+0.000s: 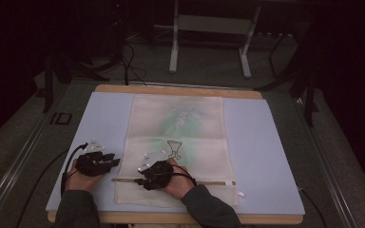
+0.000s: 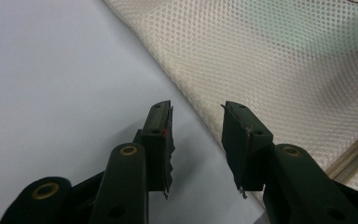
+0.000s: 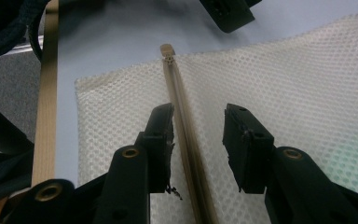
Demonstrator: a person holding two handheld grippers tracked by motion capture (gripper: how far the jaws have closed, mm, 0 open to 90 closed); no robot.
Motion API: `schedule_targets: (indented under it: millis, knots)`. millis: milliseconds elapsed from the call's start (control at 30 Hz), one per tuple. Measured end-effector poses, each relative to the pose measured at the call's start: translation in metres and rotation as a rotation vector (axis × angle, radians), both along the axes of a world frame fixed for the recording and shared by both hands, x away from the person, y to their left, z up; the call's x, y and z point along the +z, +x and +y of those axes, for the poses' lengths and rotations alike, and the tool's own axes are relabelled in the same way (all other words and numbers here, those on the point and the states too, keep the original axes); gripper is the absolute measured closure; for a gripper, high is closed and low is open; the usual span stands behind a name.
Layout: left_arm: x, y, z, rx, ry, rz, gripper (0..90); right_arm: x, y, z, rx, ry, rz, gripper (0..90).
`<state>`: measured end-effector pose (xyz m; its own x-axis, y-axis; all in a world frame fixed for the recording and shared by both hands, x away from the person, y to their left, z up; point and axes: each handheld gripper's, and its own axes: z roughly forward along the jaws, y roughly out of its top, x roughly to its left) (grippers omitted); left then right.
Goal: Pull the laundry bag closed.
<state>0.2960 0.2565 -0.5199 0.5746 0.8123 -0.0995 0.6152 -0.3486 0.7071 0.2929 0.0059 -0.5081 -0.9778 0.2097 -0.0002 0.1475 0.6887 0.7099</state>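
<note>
Right gripper (image 3: 198, 144), jaws apart, straddles the beige zipper (image 3: 182, 126) of a cream mesh laundry bag (image 1: 176, 142); at nine o'clock, left gripper (image 2: 196, 140) rests released.

A wooden table (image 1: 180, 89) carries a pale blue-grey mat (image 1: 261, 156) that covers nearly its whole top, leaving a strip of wood bare along the far edge and another along the near edge. Directly on the mat lies a cream mesh bag (image 1: 176, 142), flat and spread out lengthwise near the middle. A zipper (image 3: 179, 116) runs across the bag close to its near end, parallel to the table's near edge.
</note>
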Motion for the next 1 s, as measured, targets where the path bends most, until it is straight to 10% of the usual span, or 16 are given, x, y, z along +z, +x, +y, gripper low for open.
schedule_targets:
  millis: [1000]
  knots:
    - [0.001, 0.000, 0.002, 0.006, 0.001, -0.003, 62.4, -0.004, 0.001, 0.045, 0.042, 0.015, -0.002, 70.3]
